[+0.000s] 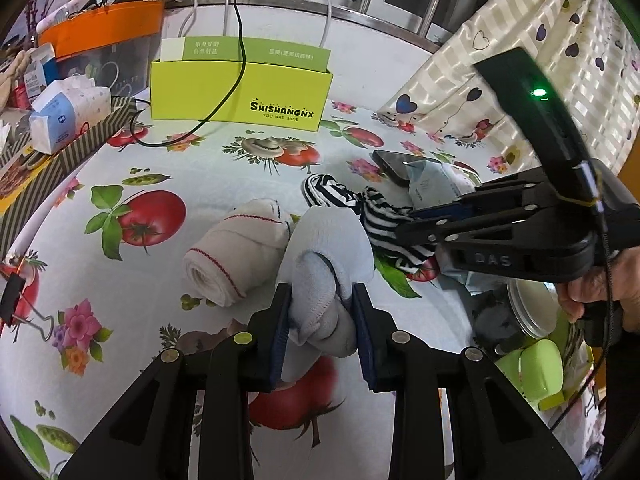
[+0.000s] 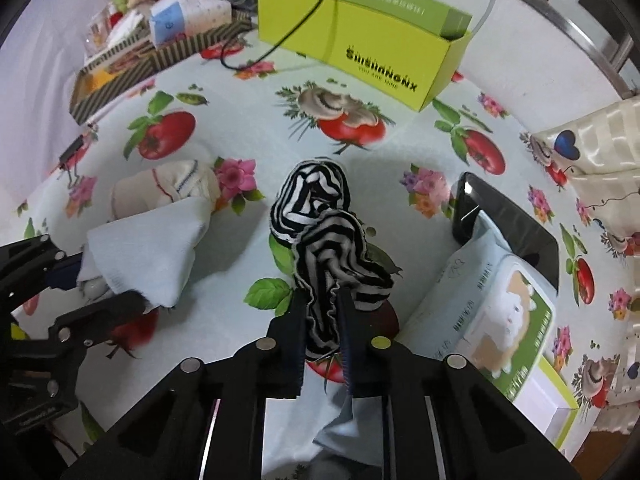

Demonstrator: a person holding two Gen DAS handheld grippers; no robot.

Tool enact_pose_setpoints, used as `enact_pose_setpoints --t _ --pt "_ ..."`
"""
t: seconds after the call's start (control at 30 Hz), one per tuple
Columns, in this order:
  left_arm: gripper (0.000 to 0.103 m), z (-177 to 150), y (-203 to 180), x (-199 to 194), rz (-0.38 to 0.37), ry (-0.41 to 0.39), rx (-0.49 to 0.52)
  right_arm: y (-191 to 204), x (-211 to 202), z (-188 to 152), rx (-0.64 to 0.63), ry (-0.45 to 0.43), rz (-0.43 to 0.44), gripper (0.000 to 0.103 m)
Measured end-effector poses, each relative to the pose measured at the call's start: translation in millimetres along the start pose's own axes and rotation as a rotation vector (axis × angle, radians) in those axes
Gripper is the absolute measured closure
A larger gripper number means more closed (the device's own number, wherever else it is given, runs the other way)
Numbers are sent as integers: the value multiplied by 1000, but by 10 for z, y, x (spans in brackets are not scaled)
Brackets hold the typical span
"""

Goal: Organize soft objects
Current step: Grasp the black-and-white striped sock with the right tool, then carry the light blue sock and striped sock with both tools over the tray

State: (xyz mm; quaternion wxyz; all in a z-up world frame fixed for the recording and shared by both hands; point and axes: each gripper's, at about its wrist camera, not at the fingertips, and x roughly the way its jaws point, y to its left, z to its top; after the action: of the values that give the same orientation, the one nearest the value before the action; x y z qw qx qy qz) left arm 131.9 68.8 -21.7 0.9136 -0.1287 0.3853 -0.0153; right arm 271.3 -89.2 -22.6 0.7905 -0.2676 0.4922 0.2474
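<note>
Now the left hand-held gripper (image 1: 320, 312) is clamped on a pale blue sock (image 1: 324, 264), lifted just off the desk (image 1: 224, 184) near the rolled white sock (image 1: 236, 252), probably to carry it toward the green box (image 1: 240, 92) at the far side. To its right, the right hand-held gripper (image 2: 322, 312) pinches the striped sock (image 2: 320, 224) (its far end resting on the desk), held low and level.

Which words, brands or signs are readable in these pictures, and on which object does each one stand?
"SHISHANGNX" and "YOU ARE MINE": front of the yellow-green box.
"DAS": body of the right tool.
Chinese print on the green card in that box: too blurred.
Print on the wipes pack: too small.
</note>
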Motion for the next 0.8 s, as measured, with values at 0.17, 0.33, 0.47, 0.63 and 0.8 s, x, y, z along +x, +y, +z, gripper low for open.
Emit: enact_pose_setpoints --t 0.17,0.33,0.47,0.63,0.8 --pt "72 -14 -7 -86 4 -11 -6 32 -268 -75 11 -75 10 91" --pt "72 -36 -33 -176 11 -20 -3 103 -404 -137 -4 -89 27 92" --pt "72 -51 -41 -215 6 -24 -4 170 -264 -138 -30 -23 48 63" --pt "72 -54 -25 -216 8 -23 -8 165 -66 -59 -41 20 18 45" --pt "72 -52 14 -176 9 -15 -19 70 190 81 -30 89 -13 45"
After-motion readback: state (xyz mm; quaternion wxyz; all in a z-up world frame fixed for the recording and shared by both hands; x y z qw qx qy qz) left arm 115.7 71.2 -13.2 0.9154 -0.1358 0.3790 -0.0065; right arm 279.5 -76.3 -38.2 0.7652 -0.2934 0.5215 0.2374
